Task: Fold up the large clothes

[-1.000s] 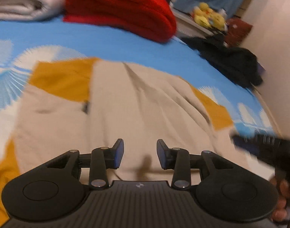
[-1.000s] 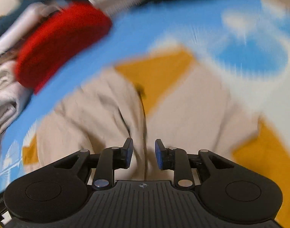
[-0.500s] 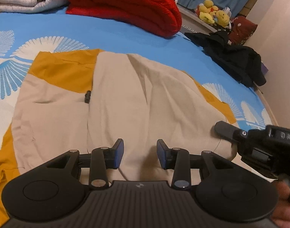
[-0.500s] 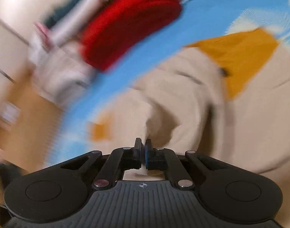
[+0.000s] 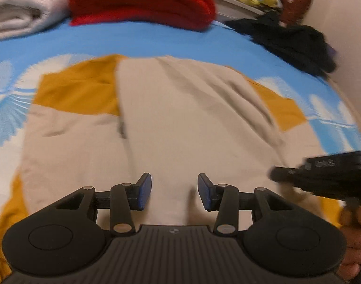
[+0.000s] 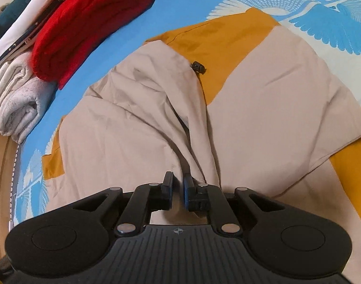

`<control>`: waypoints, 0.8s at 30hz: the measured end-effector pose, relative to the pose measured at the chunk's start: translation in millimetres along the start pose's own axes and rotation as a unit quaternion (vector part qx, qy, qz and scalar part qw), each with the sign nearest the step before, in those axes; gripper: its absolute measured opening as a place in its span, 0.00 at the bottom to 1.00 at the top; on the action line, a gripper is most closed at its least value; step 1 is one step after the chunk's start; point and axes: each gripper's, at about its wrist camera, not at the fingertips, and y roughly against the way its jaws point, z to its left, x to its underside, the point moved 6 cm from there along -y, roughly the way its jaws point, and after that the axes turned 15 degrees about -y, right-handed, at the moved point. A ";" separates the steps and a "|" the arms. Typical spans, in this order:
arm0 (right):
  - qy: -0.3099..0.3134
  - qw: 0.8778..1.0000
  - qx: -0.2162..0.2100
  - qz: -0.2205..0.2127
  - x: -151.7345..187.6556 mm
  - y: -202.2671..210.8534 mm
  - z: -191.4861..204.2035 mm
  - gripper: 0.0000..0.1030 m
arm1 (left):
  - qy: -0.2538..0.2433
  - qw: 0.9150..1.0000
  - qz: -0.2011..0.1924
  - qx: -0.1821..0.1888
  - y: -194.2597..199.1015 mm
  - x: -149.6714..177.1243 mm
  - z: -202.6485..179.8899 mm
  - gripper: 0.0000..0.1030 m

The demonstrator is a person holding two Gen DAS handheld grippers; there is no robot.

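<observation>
Your R gripper point(image 6: 178, 190) has dropped onto the beige-and-mustard jacket point(image 6: 263, 99) and its jaws, pinched half a sec ago, are easing apart w/ a fabric ridge between them, L gripper point(image 5: 174, 191) widening empty at the hem, 6 o'clock on the bed point(image 5: 145, 40), so that fold looks placed.

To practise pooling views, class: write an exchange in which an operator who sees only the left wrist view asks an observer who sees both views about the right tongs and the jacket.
Operator: I see the right tongs only side-on. How do they stand?
Observer: Narrowly apart and opening. A ridge of the jacket runs up to the gap, but nothing is clearly pinched.
Operator: What is that blurred dark mark on the jacket?
Observer: A black toggle, at the edge of the yellow panel.
</observation>
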 end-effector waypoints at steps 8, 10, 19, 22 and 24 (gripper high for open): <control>0.023 0.999 -0.002 -0.032 -8.1 13.0 13.4 0.23 | 0.014 0.996 0.078 -0.042 -20.5 22.2 20.7 0.53; 0.052 0.997 -0.007 -0.059 -10.3 23.0 22.8 0.39 | 0.055 0.996 0.062 -0.038 -15.0 18.0 31.9 0.53; 0.013 1.000 0.001 -0.017 -11.9 8.4 6.1 0.41 | 0.091 0.994 0.055 -0.022 -16.7 21.0 38.2 0.02; 0.005 1.000 -0.005 -0.007 -11.6 6.5 3.8 0.41 | 0.086 0.993 0.053 -0.058 -11.6 18.8 48.2 0.02; 0.006 1.000 -0.008 0.001 -9.5 5.4 5.8 0.41 | 0.087 0.991 0.063 -0.079 -12.7 21.8 55.3 0.05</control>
